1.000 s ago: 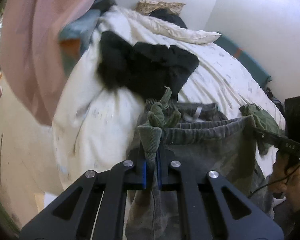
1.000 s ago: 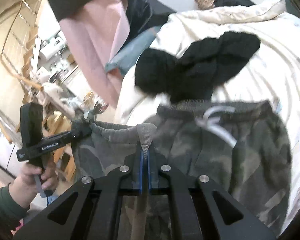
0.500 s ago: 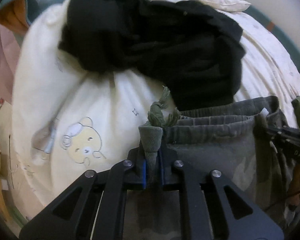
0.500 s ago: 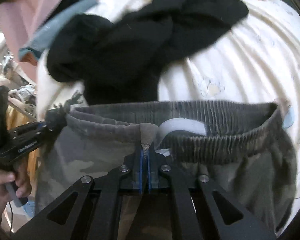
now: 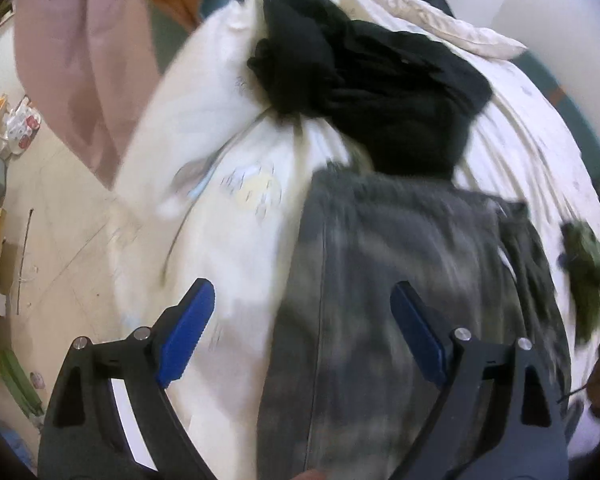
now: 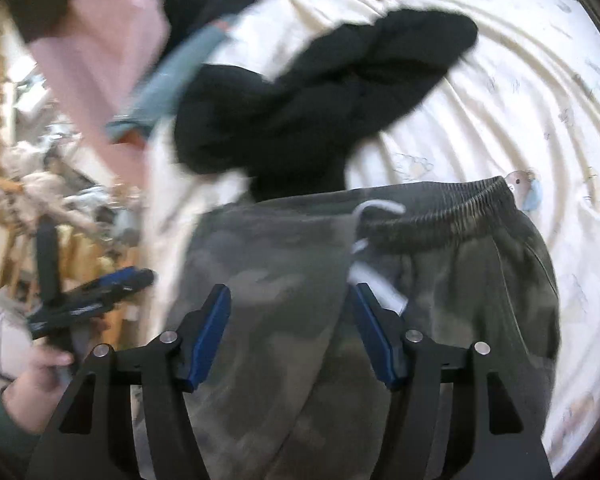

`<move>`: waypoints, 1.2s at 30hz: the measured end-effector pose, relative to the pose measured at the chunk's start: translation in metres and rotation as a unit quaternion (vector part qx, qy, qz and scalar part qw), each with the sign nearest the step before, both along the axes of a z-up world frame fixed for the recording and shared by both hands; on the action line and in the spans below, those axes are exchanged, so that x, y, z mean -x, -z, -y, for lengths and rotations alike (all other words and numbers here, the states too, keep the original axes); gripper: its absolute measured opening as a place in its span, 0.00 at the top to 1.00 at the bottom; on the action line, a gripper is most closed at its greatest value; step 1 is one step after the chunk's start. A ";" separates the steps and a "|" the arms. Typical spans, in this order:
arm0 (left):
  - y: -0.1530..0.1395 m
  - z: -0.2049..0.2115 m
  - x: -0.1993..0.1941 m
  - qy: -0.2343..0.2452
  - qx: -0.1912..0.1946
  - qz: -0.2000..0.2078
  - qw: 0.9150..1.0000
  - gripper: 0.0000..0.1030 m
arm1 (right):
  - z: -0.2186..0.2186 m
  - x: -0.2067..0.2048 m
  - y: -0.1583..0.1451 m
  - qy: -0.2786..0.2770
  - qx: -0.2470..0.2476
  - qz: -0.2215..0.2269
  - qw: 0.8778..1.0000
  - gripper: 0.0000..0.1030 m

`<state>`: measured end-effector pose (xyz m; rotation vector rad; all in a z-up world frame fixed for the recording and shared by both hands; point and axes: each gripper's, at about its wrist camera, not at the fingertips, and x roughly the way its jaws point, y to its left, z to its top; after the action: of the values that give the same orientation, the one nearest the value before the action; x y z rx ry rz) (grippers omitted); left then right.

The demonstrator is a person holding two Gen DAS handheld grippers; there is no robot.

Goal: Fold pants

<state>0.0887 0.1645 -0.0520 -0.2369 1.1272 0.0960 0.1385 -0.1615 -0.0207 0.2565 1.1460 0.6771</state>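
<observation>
Camouflage-green pants (image 6: pixel 440 280) lay flat on the cream bedsheet (image 6: pixel 520 112), under and ahead of both claws. The left gripper (image 5: pixel 304 320) was opening, its blue pads spread wide with nothing pinched; the pants' left edge lay beneath the gap. The right gripper (image 6: pixel 290 328) was opening too, pads clear of the cloth below, the elastic waistband (image 6: pixel 452 208) just beyond its tips. A black garment (image 6: pixel 320 100) sat farther ahead, touching the waistband.
</observation>
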 end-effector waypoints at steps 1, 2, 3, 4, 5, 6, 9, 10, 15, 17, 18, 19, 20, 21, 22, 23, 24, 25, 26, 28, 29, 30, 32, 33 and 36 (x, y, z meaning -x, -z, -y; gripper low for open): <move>-0.005 0.002 0.016 0.001 0.002 0.000 1.000 0.15 | 0.006 0.013 -0.012 -0.008 -0.008 0.007 1.000 0.36; -0.010 0.003 0.032 0.001 0.008 -0.002 1.000 0.15 | 0.012 0.031 -0.024 -0.015 -0.015 0.014 1.000 0.36; -0.014 0.003 0.052 -0.002 0.018 -0.005 1.000 0.15 | 0.017 0.052 -0.034 -0.024 -0.012 0.017 0.999 0.36; -0.017 0.004 0.074 -0.011 0.027 -0.013 0.999 0.15 | 0.020 0.070 -0.037 -0.030 -0.007 0.015 0.999 0.36; -0.020 0.004 0.095 -0.023 0.037 -0.021 0.999 0.15 | 0.024 0.094 -0.039 -0.040 -0.010 0.010 0.999 0.36; -0.020 0.004 0.118 -0.035 0.051 -0.025 0.998 0.15 | 0.028 0.109 -0.039 -0.051 -0.013 0.005 0.999 0.36; -0.014 0.004 0.181 -0.061 0.090 -0.053 0.993 0.15 | 0.030 0.171 -0.021 -0.072 -0.011 -0.019 0.997 0.36; -0.009 0.008 0.195 -0.064 0.095 -0.058 0.992 0.15 | 0.030 0.189 -0.012 -0.075 -0.015 -0.035 0.996 0.36; 0.011 0.032 0.260 -0.090 0.081 -0.066 0.990 0.16 | 0.015 0.257 0.037 -0.066 -0.050 -0.128 0.988 0.43; 0.019 0.043 0.271 -0.088 0.087 -0.063 0.990 0.16 | 0.006 0.267 0.050 -0.045 -0.059 -0.142 0.987 0.51; 0.021 0.046 0.271 -0.089 0.090 -0.061 0.990 0.17 | 0.003 0.269 0.054 -0.037 -0.059 -0.144 0.987 0.51; 0.024 0.050 0.274 -0.089 0.098 -0.057 0.990 0.17 | -0.001 0.269 0.059 -0.025 -0.058 -0.143 0.988 0.51; 0.026 0.053 0.277 -0.086 0.100 -0.058 0.990 0.20 | -0.003 0.271 0.064 -0.021 -0.067 -0.146 0.987 0.51; 0.029 0.057 0.277 -0.080 0.098 -0.060 0.990 0.28 | -0.006 0.269 0.068 -0.022 -0.074 -0.153 0.985 0.51; 0.031 0.059 0.274 -0.075 0.096 -0.062 0.991 0.36 | -0.010 0.268 0.073 -0.021 -0.081 -0.163 0.983 0.51; 0.032 0.061 0.273 -0.072 0.096 -0.061 0.991 0.38 | -0.012 0.265 0.079 -0.018 -0.102 -0.176 0.979 0.51; 0.033 0.061 0.271 -0.072 0.092 -0.059 0.991 0.42 | -0.015 0.265 0.082 -0.019 -0.113 -0.176 0.978 0.55; 0.033 0.061 0.270 -0.074 0.089 -0.057 0.992 0.50 | -0.018 0.264 0.083 -0.015 -0.105 -0.170 0.980 0.64; 0.033 0.062 0.269 -0.074 0.089 -0.055 0.992 0.58 | -0.022 0.263 0.083 -0.013 -0.095 -0.161 0.982 0.74; 0.033 0.061 0.270 -0.076 0.082 -0.057 0.992 0.88 | -0.022 0.265 0.076 -0.004 -0.073 -0.135 0.988 0.95; 0.032 0.058 0.271 -0.075 0.086 -0.055 0.992 0.89 | -0.020 0.268 0.068 -0.007 -0.083 -0.127 0.988 0.95; 0.032 0.056 0.273 -0.078 0.089 -0.056 0.991 0.90 | -0.018 0.273 0.056 -0.014 -0.076 -0.104 0.992 0.96; 0.033 0.053 0.274 -0.078 0.096 -0.058 0.991 0.91 | -0.010 0.280 0.026 -0.032 -0.073 -0.062 0.995 0.96; 0.032 0.051 0.275 -0.078 0.099 -0.058 0.990 0.91 | -0.004 0.280 0.014 -0.040 -0.072 -0.056 0.995 0.96; 0.026 0.051 0.276 -0.058 0.107 -0.049 0.991 0.92 | 0.012 0.269 -0.018 -0.063 -0.050 -0.033 0.996 1.00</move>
<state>-0.1869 0.1133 -0.0776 -0.4935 1.2222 0.0918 -0.1309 -0.1731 -0.0031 0.2941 1.1995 0.8434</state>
